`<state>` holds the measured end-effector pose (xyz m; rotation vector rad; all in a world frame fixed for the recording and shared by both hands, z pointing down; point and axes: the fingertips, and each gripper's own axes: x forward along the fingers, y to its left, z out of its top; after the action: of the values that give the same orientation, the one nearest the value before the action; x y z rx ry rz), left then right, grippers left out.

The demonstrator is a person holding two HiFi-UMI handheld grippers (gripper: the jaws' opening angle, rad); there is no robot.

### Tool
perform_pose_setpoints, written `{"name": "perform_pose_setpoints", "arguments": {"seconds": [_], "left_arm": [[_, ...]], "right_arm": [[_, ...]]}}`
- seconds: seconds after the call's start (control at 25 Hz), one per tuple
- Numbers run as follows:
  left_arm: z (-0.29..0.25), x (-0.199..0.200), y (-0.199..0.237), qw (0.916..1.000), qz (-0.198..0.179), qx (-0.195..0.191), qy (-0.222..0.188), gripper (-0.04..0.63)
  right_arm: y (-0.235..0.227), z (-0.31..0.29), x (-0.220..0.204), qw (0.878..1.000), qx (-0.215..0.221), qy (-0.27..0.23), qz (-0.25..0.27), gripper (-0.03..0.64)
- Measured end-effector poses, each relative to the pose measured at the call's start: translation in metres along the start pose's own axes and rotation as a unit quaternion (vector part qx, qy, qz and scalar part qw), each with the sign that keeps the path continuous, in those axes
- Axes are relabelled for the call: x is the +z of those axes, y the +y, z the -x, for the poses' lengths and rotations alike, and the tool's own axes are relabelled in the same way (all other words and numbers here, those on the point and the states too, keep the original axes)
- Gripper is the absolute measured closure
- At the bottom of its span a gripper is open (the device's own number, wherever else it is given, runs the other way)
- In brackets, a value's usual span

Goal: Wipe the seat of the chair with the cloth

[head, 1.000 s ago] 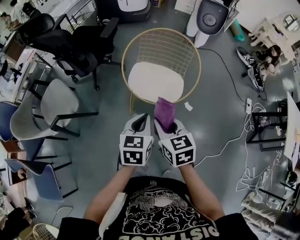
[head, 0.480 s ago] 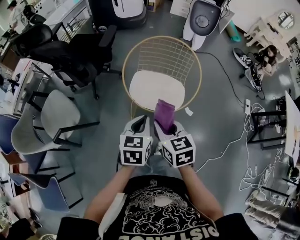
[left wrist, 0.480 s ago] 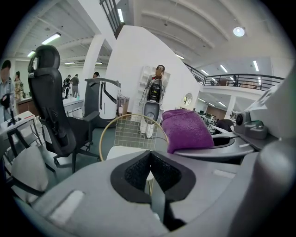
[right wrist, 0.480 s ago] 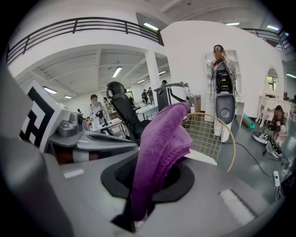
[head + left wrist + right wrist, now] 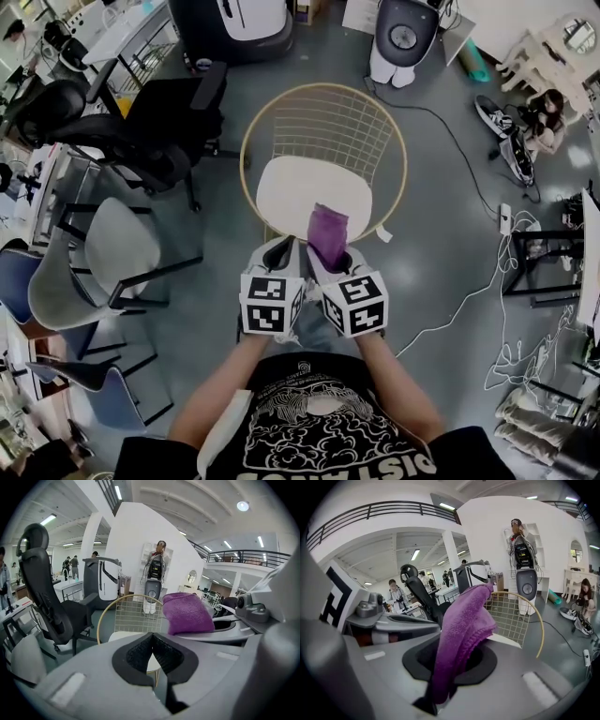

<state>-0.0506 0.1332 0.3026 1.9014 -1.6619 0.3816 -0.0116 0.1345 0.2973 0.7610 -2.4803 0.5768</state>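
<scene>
Holding both tools side by side in front of the body, the person is looking steeply down on them. The left tongs (image 5: 281, 247) are staying closest to the grey chair (image 5: 112, 246) side; in the left gripper view the left tongs (image 5: 151, 641) are showing their black pads (image 5: 133, 656) pressed together with nothing between them. Just beside, the right tongs (image 5: 330, 255) are clamping a purple cloth (image 5: 327, 232). In the right gripper view the right tongs (image 5: 449, 670) are pinching the lower end of the purple cloth (image 5: 461, 620), and the rest of it is rising up and folding over forward.

Beyond the tongs, a round gold wire chair (image 5: 323, 89) is standing on the grey floor (image 5: 441, 225), with its white seat (image 5: 300, 186) facing the person. In the head view the far end of the cloth is overlapping the front edge of the seat, but I cannot tell whether it is touching it. Left of the wire chair, a black office chair (image 5: 159, 122) is standing. Farther right, a dark cable (image 5: 450, 127) is running across the floor.
</scene>
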Motion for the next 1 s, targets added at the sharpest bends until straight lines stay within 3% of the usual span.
{"name": "perform_pose_setpoints", "arguments": {"seconds": [0.48,1.0], "left_arm": [[-0.084,0.03,0.028,0.9987,-0.009,0.023,0.045,0.595],[-0.125,0.024,0.076,0.9953,-0.015,0.029,0.091,0.595]], "right_arm": [[-0.067,-0.063,0.024,0.998,0.032,0.022,-0.041,0.555],[-0.08,-0.137,0.01,0.994,0.06,0.067,-0.066,0.554]]}}
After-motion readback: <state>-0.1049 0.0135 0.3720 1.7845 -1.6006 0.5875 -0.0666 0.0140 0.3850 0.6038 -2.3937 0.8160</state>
